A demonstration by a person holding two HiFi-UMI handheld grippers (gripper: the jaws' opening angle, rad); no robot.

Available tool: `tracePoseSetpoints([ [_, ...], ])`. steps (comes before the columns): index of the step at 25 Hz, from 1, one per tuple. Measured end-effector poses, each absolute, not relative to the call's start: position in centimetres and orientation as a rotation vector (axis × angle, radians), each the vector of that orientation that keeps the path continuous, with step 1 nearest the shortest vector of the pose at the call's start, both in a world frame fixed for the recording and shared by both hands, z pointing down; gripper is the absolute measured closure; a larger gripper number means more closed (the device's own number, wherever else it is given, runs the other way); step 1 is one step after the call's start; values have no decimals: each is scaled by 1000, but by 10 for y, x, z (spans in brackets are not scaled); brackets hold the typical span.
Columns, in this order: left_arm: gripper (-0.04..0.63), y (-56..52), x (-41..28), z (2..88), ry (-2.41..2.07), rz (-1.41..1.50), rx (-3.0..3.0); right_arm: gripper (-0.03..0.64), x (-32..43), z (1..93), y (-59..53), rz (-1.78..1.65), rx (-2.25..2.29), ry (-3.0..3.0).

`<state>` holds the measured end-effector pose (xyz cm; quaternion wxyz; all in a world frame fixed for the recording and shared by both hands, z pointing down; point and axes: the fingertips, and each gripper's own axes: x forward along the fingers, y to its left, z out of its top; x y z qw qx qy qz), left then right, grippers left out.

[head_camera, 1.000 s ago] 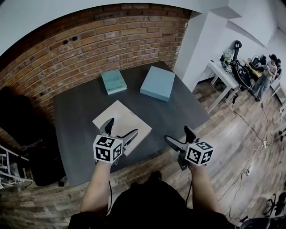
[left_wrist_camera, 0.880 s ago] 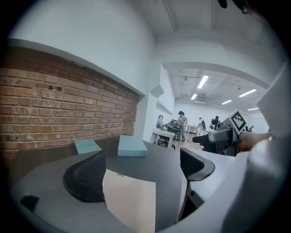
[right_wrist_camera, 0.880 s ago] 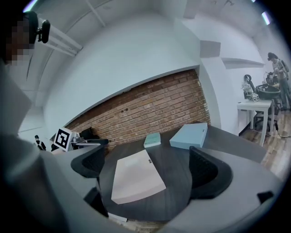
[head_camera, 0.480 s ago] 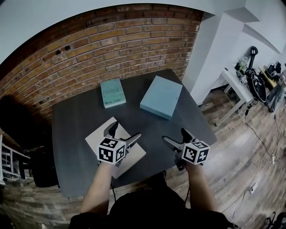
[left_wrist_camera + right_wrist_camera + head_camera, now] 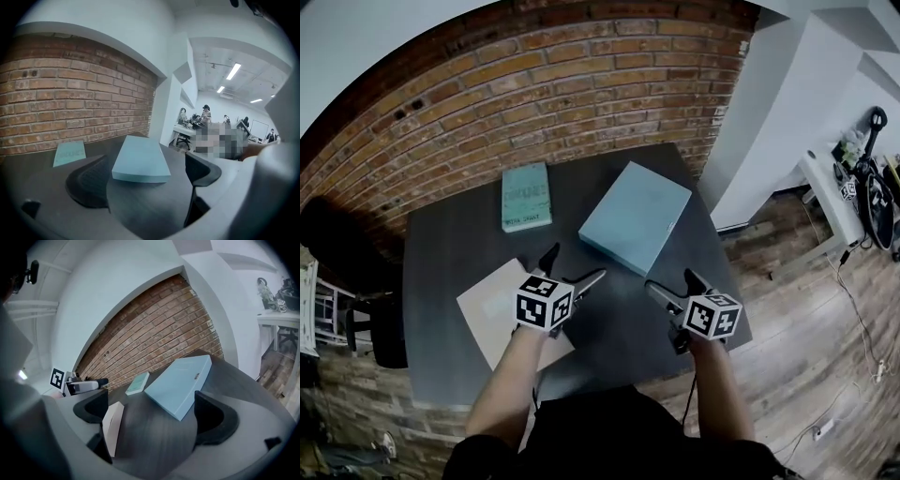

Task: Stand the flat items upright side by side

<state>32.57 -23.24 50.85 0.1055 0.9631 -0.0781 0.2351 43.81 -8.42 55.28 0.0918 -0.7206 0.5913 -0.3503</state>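
Three flat items lie on the dark table (image 5: 450, 244). A small teal book (image 5: 526, 196) is at the back, a large light blue book (image 5: 636, 217) at the back right, and a beige one (image 5: 502, 309) at the front left. My left gripper (image 5: 575, 265) hovers open just right of the beige item and points at the light blue book (image 5: 140, 159), with nothing between its jaws. My right gripper (image 5: 670, 281) is open and empty near the front right edge. Its view shows the light blue book (image 5: 180, 383), the teal book (image 5: 138, 383) and the beige item (image 5: 112, 425) ahead.
A brick wall (image 5: 544, 84) runs behind the table, with a white pillar (image 5: 778, 112) to the right. A black chair (image 5: 347, 253) stands at the left. Wooden floor (image 5: 825, 356) lies right of the table, with a white desk (image 5: 830, 183) beyond.
My left gripper has moved right, off the beige item and toward the light blue book. The right gripper stays near the front edge. Both stay open.
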Motion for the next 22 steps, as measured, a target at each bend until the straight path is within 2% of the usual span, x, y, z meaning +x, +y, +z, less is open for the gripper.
tracePoseSetpoints([
  [6,72,-254,353,544,-231,798,2808,40,455,580,-106,-1135,-2115,1740],
  [13,72,-283,379,598,-160,923,2777,80,484,611,-132,-1214,-2163,1608],
  [22,72,-314,412,656,-110,993,2677,87,495,669,-158,-1395,-2211,1519],
])
